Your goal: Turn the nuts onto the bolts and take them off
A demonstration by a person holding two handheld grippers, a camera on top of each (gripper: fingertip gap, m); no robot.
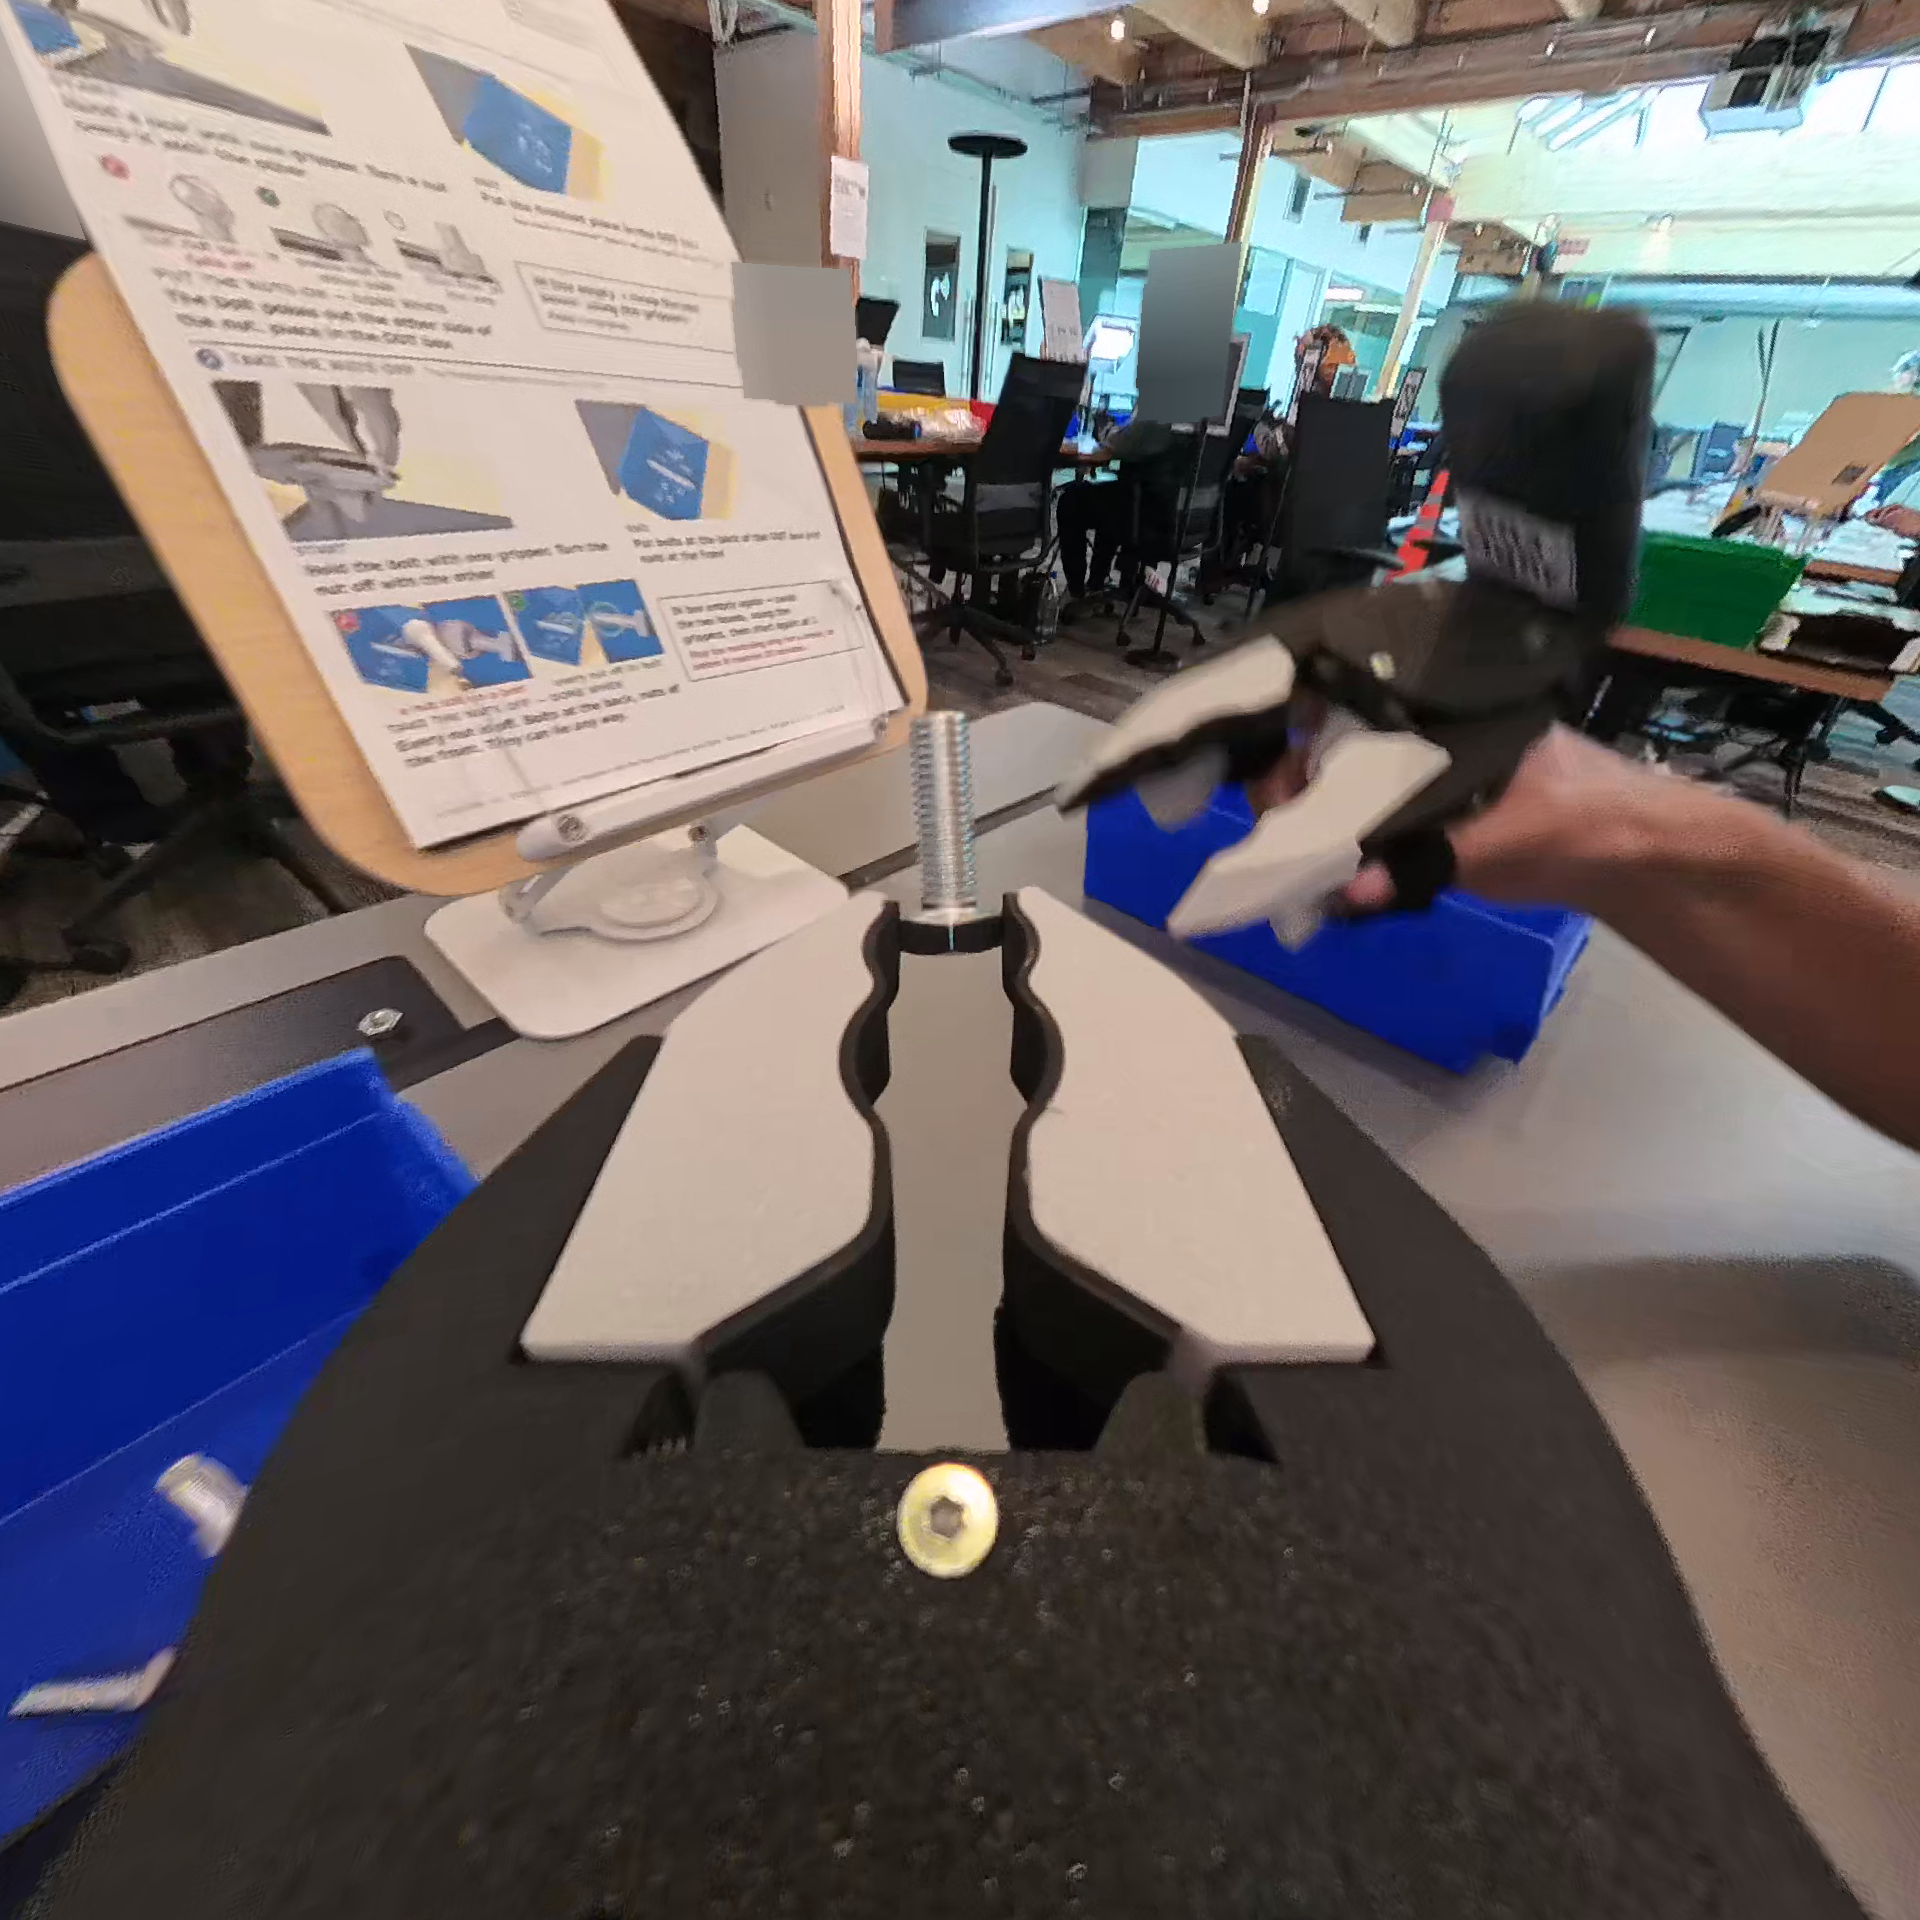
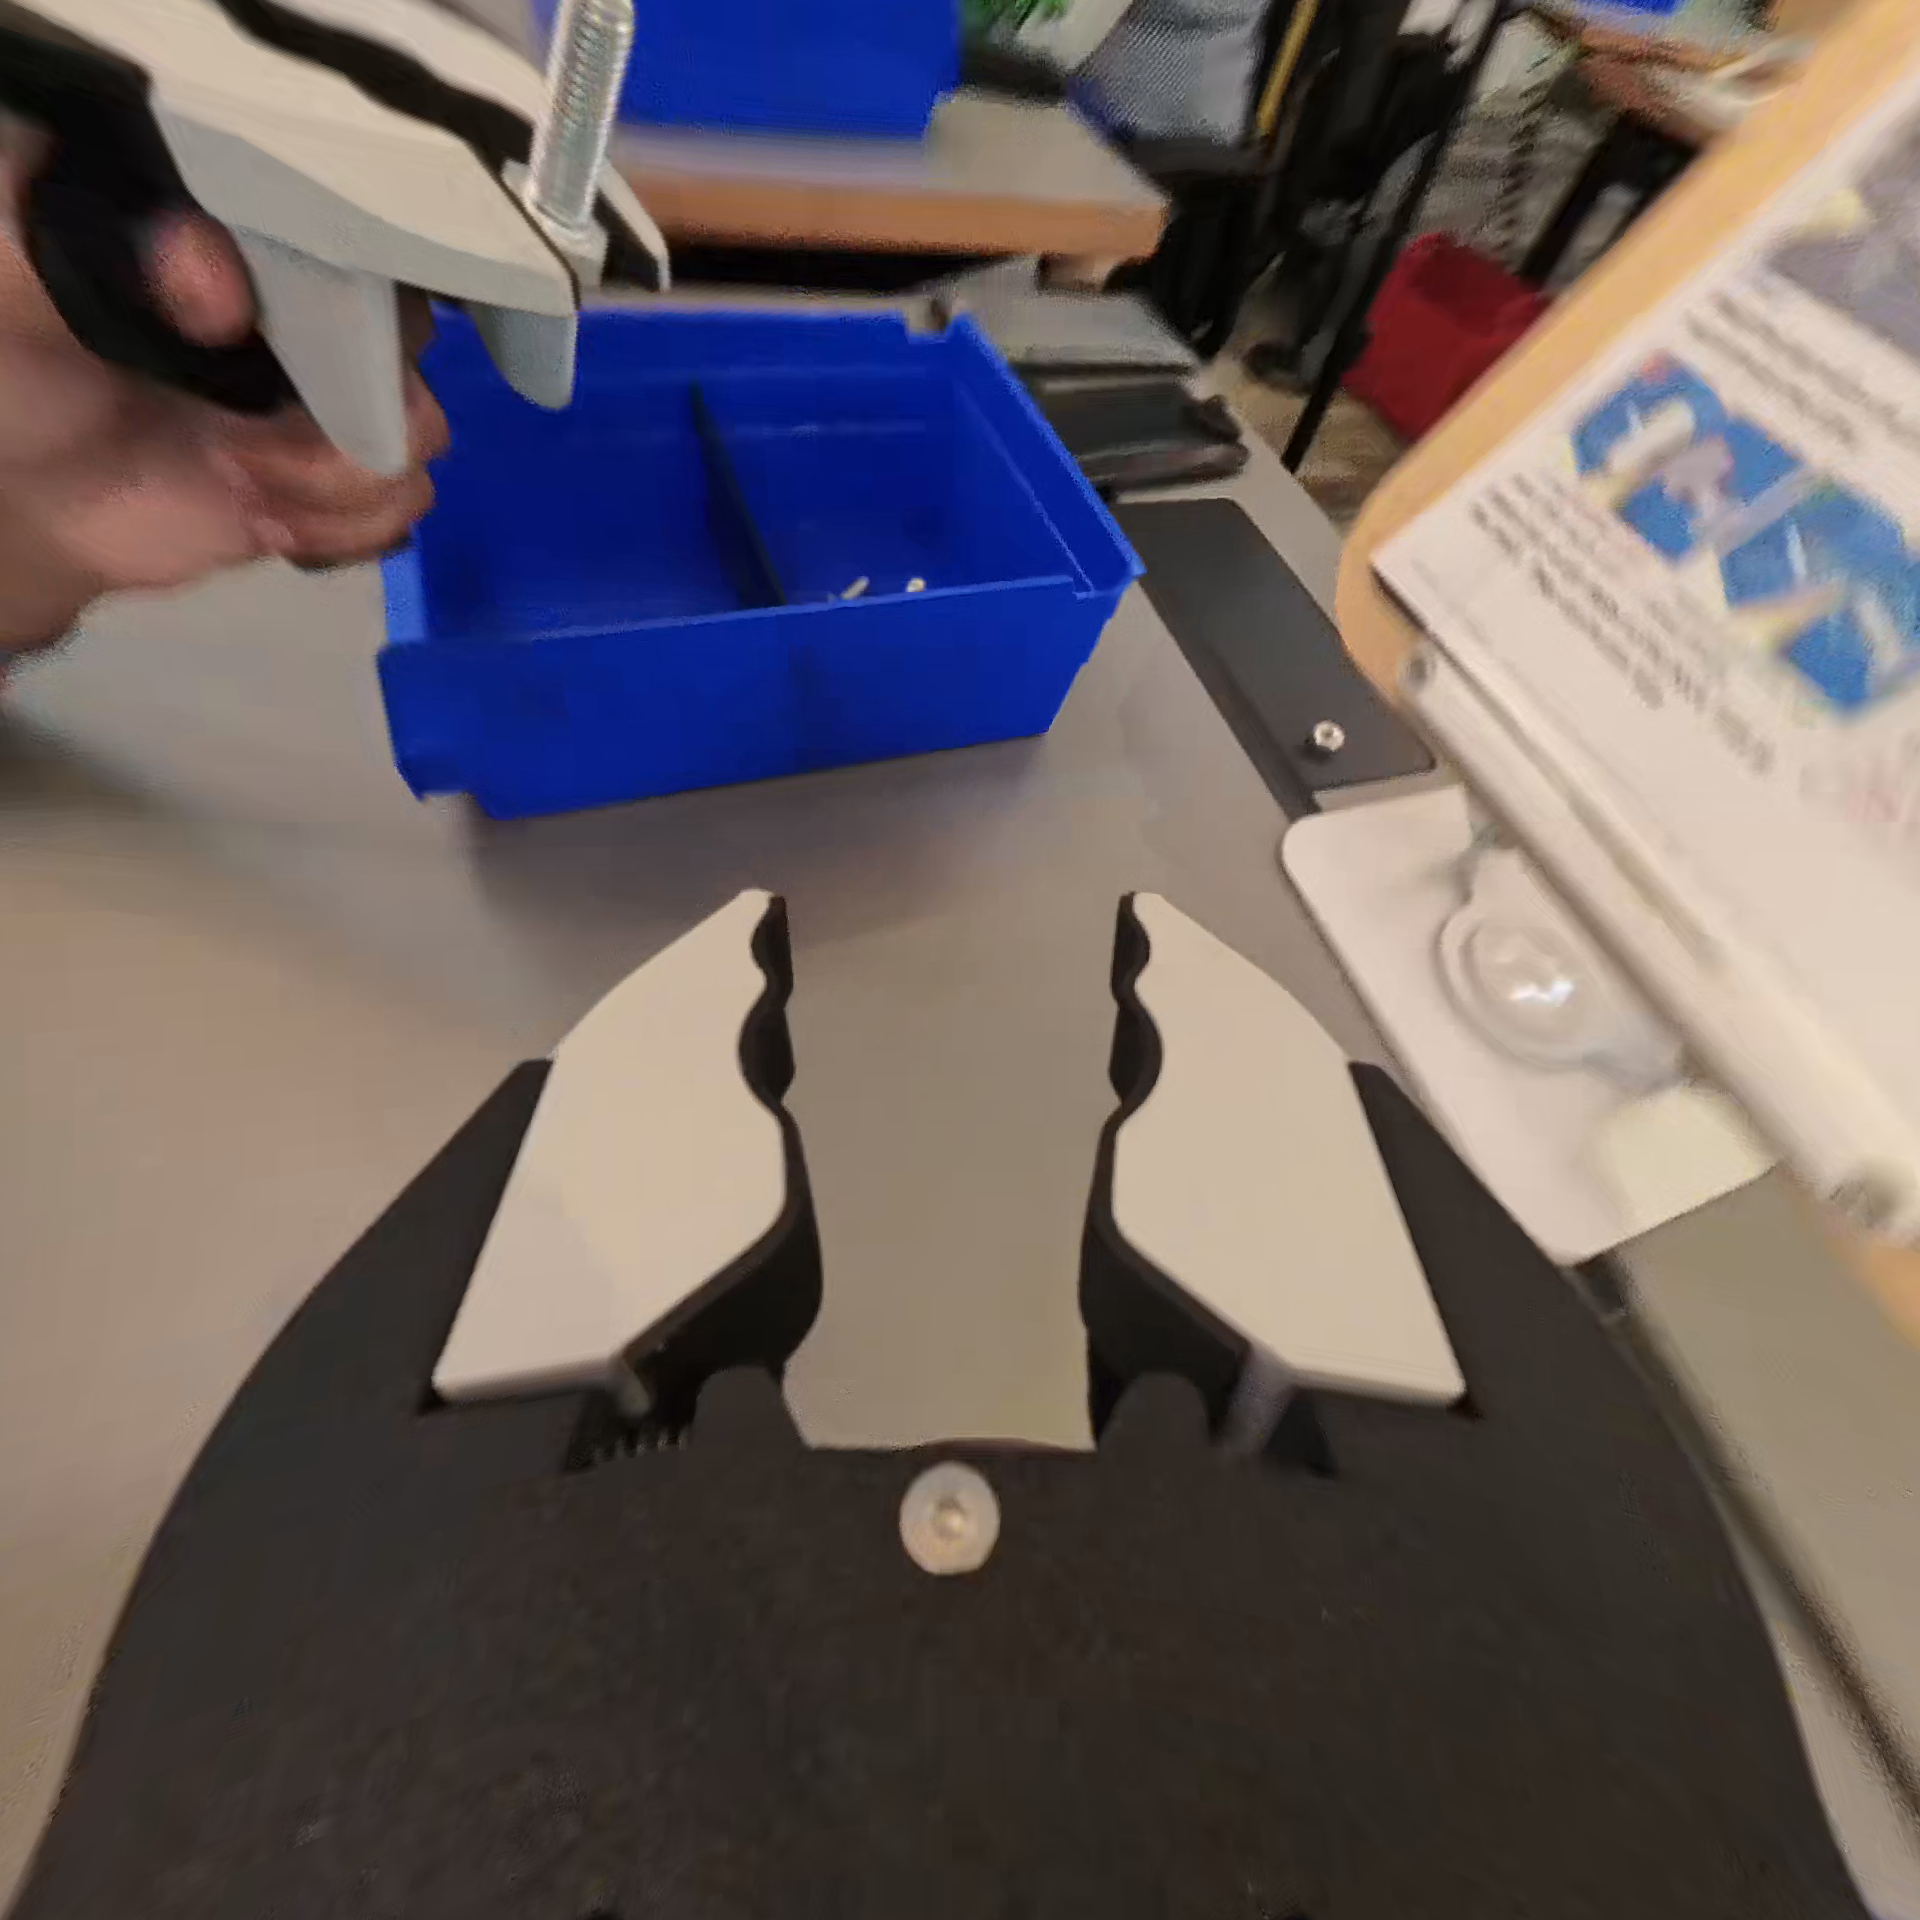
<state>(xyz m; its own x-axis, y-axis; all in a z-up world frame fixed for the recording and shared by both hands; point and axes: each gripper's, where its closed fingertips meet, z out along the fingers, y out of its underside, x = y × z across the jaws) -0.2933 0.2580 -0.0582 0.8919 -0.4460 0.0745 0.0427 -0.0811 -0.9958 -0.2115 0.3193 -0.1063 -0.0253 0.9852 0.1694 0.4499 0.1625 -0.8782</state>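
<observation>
The left gripper point(image 1: 951, 920) is clenched on the head of a bolt point(image 1: 942, 810) right at its fingertips; the threaded shank stands clear above them with no nut on it. The right gripper point(image 2: 951, 904) has its jaws released and holds nothing; in the left wrist view it hangs in the air at about 3 o'clock from the bolt, near but apart, over a blue bin point(image 1: 1351, 966).

The step in hand looks like fetching a nut; a loose one seems to lie on the dark strip point(image 2: 1273, 644) of the table point(image 2: 260, 935), though it could be a fixed fastener. A 2nd blue bin point(image 2: 748, 665) with a divider holds 2 small metal pieces, too blurred to name.

To do this well: keep the bolt clamped steady by its head; grip the nut by its flats; bring its hole square over the free end; start the turn gently so the threads do not cross.

The bolt's long axis runs near upright; its tip points to 12 o'clock, leaning slightly.
</observation>
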